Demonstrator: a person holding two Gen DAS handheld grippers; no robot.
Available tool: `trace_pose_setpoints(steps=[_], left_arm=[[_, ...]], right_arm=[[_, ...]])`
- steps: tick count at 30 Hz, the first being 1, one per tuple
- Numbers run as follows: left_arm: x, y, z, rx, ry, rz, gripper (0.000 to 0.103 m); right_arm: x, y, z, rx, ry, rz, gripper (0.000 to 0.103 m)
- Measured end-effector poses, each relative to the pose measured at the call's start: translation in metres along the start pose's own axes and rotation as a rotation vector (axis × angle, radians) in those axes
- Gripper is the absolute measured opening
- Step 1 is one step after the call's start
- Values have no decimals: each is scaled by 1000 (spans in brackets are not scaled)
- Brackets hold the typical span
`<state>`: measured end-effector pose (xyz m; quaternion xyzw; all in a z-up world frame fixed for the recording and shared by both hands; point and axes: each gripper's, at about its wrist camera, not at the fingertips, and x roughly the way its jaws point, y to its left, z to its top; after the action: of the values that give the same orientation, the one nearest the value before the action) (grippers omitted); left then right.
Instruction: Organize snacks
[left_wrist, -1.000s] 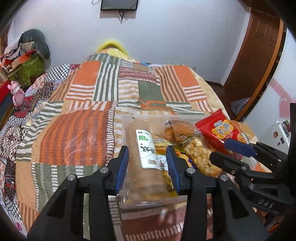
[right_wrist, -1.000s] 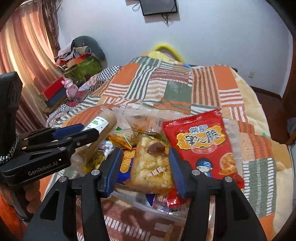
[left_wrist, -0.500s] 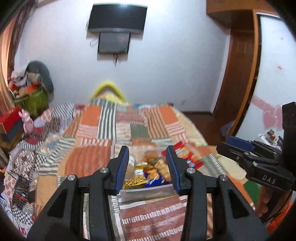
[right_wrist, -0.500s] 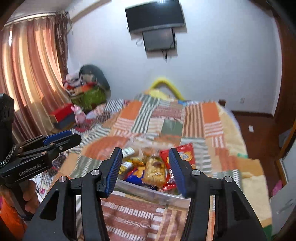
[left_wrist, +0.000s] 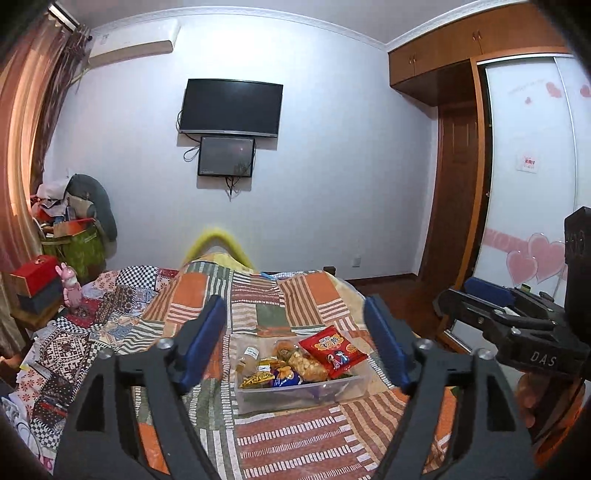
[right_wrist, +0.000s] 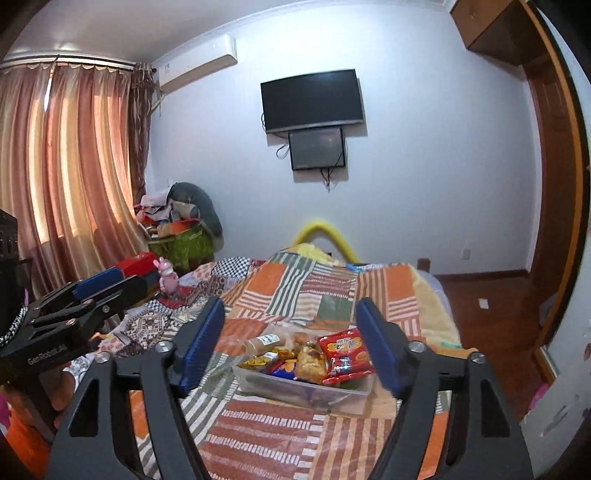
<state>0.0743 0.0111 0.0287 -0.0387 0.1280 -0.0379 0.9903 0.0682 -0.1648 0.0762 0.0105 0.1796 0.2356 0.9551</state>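
both black two-finger grippers, left (left_wrist: 295, 343) and right (right_wrist: 290, 343), gape wide and empty above the clear plastic snack-filled bin (left_wrist: 301, 391) on the striped patchwork bedspread (left_wrist: 258, 299); only the right view shows pink curtains (right_wrist: 62, 166).

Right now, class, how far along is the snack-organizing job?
Done: the snack packets, including the red cracker bag and the brown roll pack, sit piled in the clear plastic bin on the patchwork quilt.
In hand: nothing; left gripper and right gripper are open, apart from the bin.
Left: apparently nothing; no loose snacks visible.
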Motion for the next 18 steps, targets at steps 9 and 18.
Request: trace_pose_setpoints(steps=[9,18], left_arm=[[-9,-9,-8,39,-33,57,101],[-8,-8,-14,31,-26,51,103]], right_arm=[[-7,3,-6,3,-33,-45,103],[-16,0,-15,9,-19,-47,103]])
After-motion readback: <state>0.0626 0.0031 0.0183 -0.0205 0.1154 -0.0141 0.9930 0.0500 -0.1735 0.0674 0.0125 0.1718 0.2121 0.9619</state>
